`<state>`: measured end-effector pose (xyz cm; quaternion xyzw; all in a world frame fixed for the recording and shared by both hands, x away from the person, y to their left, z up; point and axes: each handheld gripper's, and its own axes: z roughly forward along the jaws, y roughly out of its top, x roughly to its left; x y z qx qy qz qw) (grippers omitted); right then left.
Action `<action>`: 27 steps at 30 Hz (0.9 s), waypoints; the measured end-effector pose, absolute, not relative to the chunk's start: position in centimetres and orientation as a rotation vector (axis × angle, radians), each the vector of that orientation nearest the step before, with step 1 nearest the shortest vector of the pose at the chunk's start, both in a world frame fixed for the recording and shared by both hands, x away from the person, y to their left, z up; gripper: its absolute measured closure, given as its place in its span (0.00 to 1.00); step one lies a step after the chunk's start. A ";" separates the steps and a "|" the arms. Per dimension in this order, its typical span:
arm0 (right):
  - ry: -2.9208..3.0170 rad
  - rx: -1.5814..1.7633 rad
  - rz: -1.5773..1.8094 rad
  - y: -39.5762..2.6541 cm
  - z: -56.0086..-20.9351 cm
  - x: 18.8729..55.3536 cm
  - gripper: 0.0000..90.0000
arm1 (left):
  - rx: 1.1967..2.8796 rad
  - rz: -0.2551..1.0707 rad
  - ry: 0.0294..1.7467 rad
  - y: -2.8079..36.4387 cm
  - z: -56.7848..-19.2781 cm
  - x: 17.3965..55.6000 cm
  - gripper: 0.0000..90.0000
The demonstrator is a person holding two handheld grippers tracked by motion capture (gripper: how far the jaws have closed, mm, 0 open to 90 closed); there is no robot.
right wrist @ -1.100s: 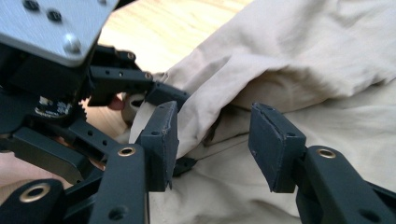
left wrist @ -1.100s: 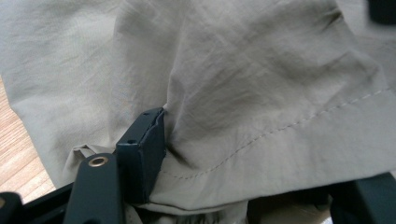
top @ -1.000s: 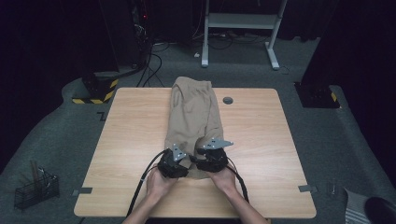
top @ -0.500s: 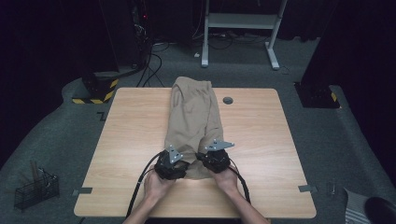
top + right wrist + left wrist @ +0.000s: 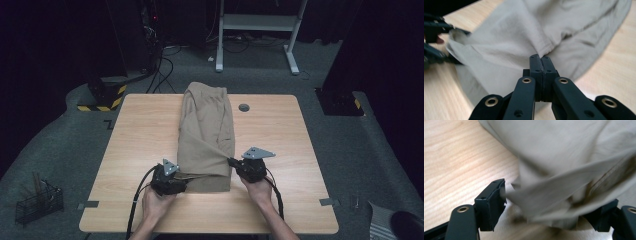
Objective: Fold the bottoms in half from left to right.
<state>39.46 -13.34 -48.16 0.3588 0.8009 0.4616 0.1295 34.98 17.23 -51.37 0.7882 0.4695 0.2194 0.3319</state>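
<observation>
Left hand (image 5: 156, 204), near table edge: holds the left gripper (image 5: 172, 179) at the near left corner of the trousers (image 5: 206, 130). In the left gripper view its jaws stand wide, having just been opening, with a loose fold of the trousers (image 5: 564, 170) lying between them; the left pad (image 5: 491, 203) touches the cloth edge, the far jaw sits under the fold. No squeeze visible.

Right hand (image 5: 258, 190), near table edge, just right of the trousers: holds the right gripper (image 5: 234, 163), grey plate on top, cable trailing back toward the person. In the right gripper view its jaws are pressed together, pinching a pucker of the trousers (image 5: 544, 30) at the tips (image 5: 540, 57). The left gripper (image 5: 434, 35) shows at far left of that view, at the cloth's other corner.

Trousers: tan, folded lengthwise, lying along the middle of the table (image 5: 140, 135), waistband at the far edge, hems at the near end between the two grippers. Near end rumpled and slightly lifted.

Table: light wood; grommet (image 5: 243, 107) just right of the waistband.

Floor, left of table: wire basket (image 5: 37, 202). Beyond the table: white desk frame (image 5: 257, 30), cables (image 5: 165, 65).
</observation>
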 end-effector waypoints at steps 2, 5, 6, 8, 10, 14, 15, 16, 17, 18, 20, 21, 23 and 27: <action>2.349 1.046 1.293 -13.5 -48.6 39.2 1.00 | 2.049 0.570 1.207 17.4 -51.2 34.7 0.33; 2.341 1.061 1.301 -13.7 -48.8 39.1 0.99 | 2.023 0.581 1.197 17.6 -51.0 34.1 0.42; 2.341 1.061 1.301 -13.7 -48.8 39.1 0.99 | 2.026 0.585 1.188 17.7 -51.0 33.9 0.42; 2.323 1.037 1.298 -13.5 -48.7 38.9 1.00 | 2.021 0.633 1.180 18.1 -50.7 33.2 0.58; 2.316 1.028 1.295 -13.5 -48.6 38.8 1.00 | 2.009 0.654 1.191 18.7 -50.5 32.8 0.74; 2.310 1.057 1.277 -14.3 -48.6 38.8 1.00 | 1.963 0.564 1.232 20.2 -50.8 32.5 0.82; 2.317 1.071 1.277 -14.5 -48.7 38.8 0.99 | 1.959 0.546 1.235 20.4 -50.9 32.5 0.80; 2.333 1.078 1.278 -14.5 -48.9 38.8 0.99 | 1.945 0.543 1.232 20.6 -50.9 32.3 0.77; 2.356 1.076 1.271 -14.4 -49.2 38.7 0.97 | 1.931 0.542 1.233 20.7 -50.9 32.3 0.71; 2.372 1.068 1.266 -14.3 -49.4 38.7 0.93 | 1.925 0.542 1.237 20.9 -50.8 32.3 0.65; 2.390 1.072 1.277 -14.0 -49.5 38.7 0.85 | 1.901 0.537 1.244 21.1 -50.5 32.2 0.56; 2.393 1.078 1.282 -14.0 -49.5 38.8 0.80 | 1.888 0.531 1.243 21.2 -50.4 32.2 0.53; 2.374 1.102 1.280 -14.0 -49.4 38.9 0.73 | 1.874 0.523 1.237 21.4 -50.0 32.0 0.47; 2.325 1.094 1.306 -14.2 -48.8 38.8 0.68 | 1.871 0.541 1.232 22.2 -49.3 31.4 0.43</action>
